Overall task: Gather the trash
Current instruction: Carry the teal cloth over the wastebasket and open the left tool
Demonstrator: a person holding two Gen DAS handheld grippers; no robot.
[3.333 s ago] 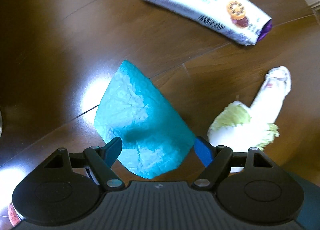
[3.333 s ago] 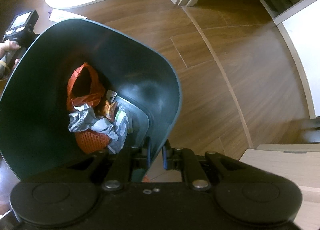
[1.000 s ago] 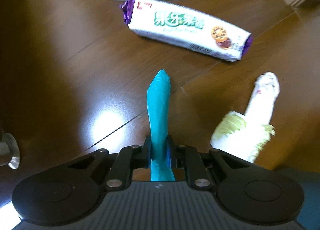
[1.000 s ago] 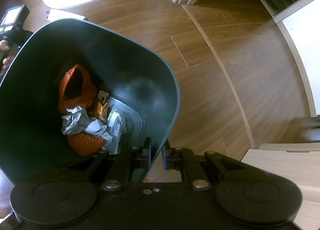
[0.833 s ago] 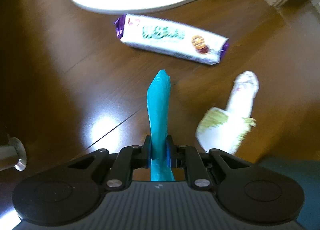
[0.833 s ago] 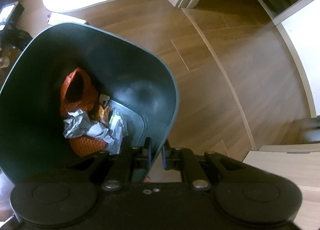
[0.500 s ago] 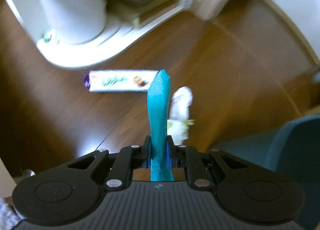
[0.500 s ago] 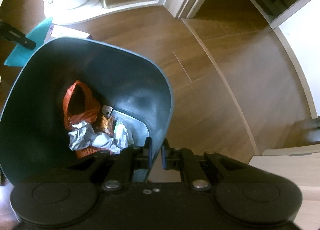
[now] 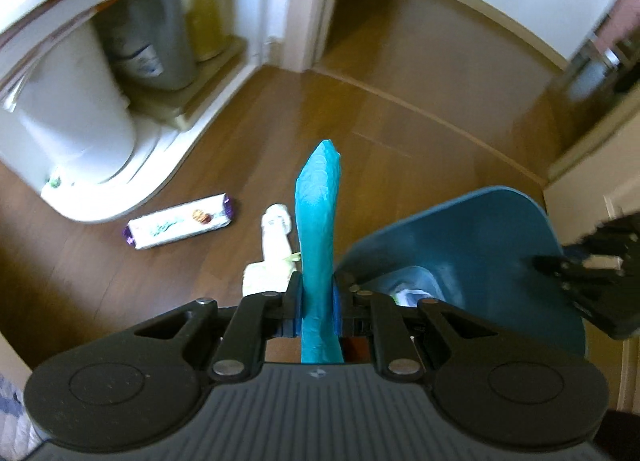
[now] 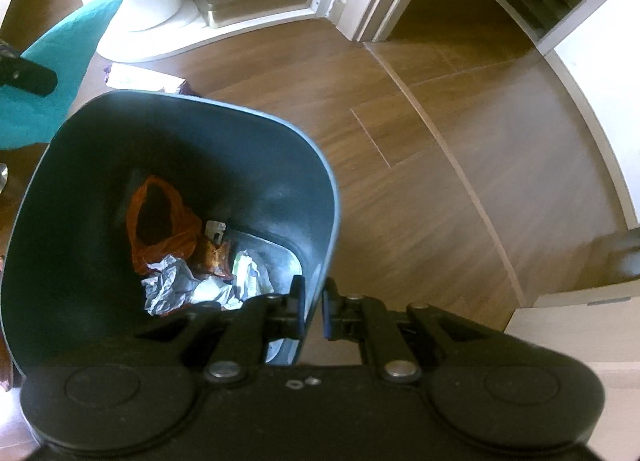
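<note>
Left fingers (image 9: 316,301) clamping teal paper (image 9: 318,229), risen beside bin (image 10: 256,165); right fingers (image 10: 313,309) pinching bin rim.

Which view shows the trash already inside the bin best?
The right wrist view: it looks down into the teal bin at the orange bag and crumpled paper. The left wrist view shows only a sliver of bin contents.

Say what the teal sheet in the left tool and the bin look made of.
Teal sheet: probably thin paper, matte with a fine crinkled texture, holding a stiff fold. Bin: likely moulded plastic, a smooth dark teal wall with a soft sheen.
</note>
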